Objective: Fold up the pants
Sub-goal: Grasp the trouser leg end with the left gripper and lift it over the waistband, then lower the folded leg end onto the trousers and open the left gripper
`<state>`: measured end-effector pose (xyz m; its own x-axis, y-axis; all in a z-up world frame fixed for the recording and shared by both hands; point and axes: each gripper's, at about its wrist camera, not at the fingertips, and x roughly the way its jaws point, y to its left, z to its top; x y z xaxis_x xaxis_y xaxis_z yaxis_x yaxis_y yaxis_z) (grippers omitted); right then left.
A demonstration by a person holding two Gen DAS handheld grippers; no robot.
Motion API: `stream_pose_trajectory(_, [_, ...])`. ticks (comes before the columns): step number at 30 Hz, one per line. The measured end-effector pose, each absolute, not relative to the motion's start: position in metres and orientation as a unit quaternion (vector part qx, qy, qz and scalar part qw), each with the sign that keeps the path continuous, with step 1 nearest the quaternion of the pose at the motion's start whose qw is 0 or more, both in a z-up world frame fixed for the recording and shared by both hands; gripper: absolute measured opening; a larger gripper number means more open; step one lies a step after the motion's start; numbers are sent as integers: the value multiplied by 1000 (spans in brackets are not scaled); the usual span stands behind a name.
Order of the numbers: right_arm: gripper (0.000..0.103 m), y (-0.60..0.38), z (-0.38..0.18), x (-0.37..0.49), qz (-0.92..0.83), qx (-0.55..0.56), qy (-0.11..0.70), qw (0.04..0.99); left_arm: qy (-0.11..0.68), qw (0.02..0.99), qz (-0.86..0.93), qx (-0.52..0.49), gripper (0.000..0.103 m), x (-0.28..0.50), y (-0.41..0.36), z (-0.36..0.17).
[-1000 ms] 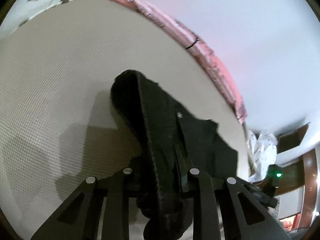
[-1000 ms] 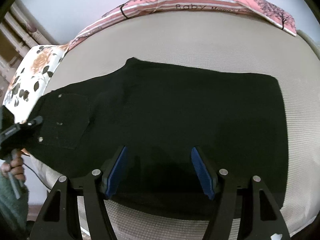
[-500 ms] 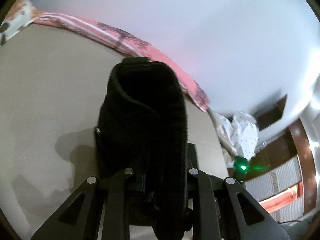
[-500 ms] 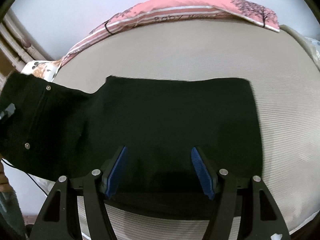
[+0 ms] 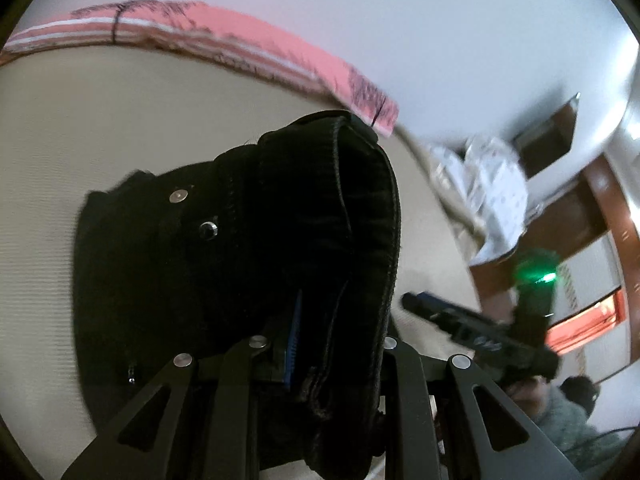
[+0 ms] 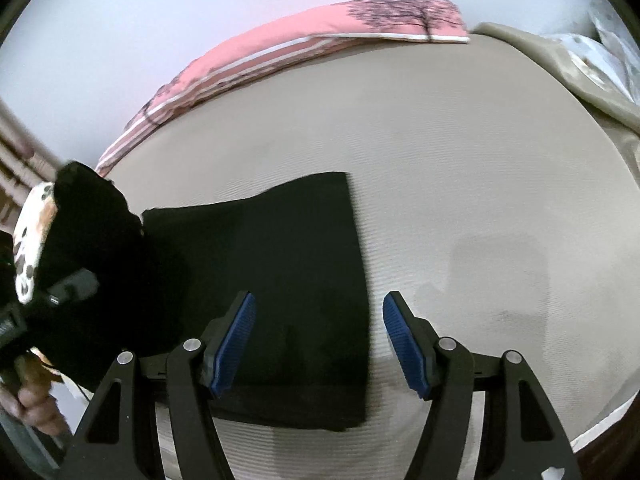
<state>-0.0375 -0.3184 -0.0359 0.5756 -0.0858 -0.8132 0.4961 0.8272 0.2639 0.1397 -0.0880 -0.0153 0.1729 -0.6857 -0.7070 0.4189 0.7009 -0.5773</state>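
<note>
Presently listed, one moment on a bed:

Pants [image 6: 296, 280]: black, lower part lying flat on the beige mattress [image 6: 460, 184], far edge straight; waist end raised off the surface at the left. Two metal studs and a ribbed waistband show in the left wrist view [image 5: 280, 260].

Left tool [image 5: 320, 344]: clenched on the bunched waistband, cloth draped over and between its fingers; one blue pad [image 5: 294, 344] partly visible, the other hidden by fabric. Seen from the right wrist view [image 6: 68, 288] as a dark shape under the lifted cloth, blurred.

Right tool [image 6: 316, 340]: released, jaws wide apart, blue pads [image 6: 234, 344] bare, hovering over the near edge of the flat pants, apparently not touching. Also seen at the right of the left wrist view [image 5: 480, 336], blurred.

Pink blanket [image 6: 320, 36]: tree print, along the far edge of the mattress.

Floral pillow [image 6: 28, 240]: left edge, partly hidden behind the lifted cloth
</note>
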Motion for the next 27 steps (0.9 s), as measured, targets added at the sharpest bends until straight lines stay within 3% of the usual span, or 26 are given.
stream_pose_trajectory(10, [64, -337, -48, -46, -170, 270, 425, 847, 549, 761, -338, -65, 23, 130, -126, -41])
stream_pose_trajectory(18, [64, -340, -53, -44, -165, 276, 430, 844, 542, 773, -329, -16, 39, 118, -140, -39])
stream_pose_trajectory(23, [64, -339, -55, -43, -165, 276, 433, 842, 520, 771, -366, -31, 67, 108, -141, -26])
stream_pose_trajectory(27, [64, -338, -52, -41, -161, 270, 432, 845, 490, 786, -377, -16, 68, 100, -139, -6])
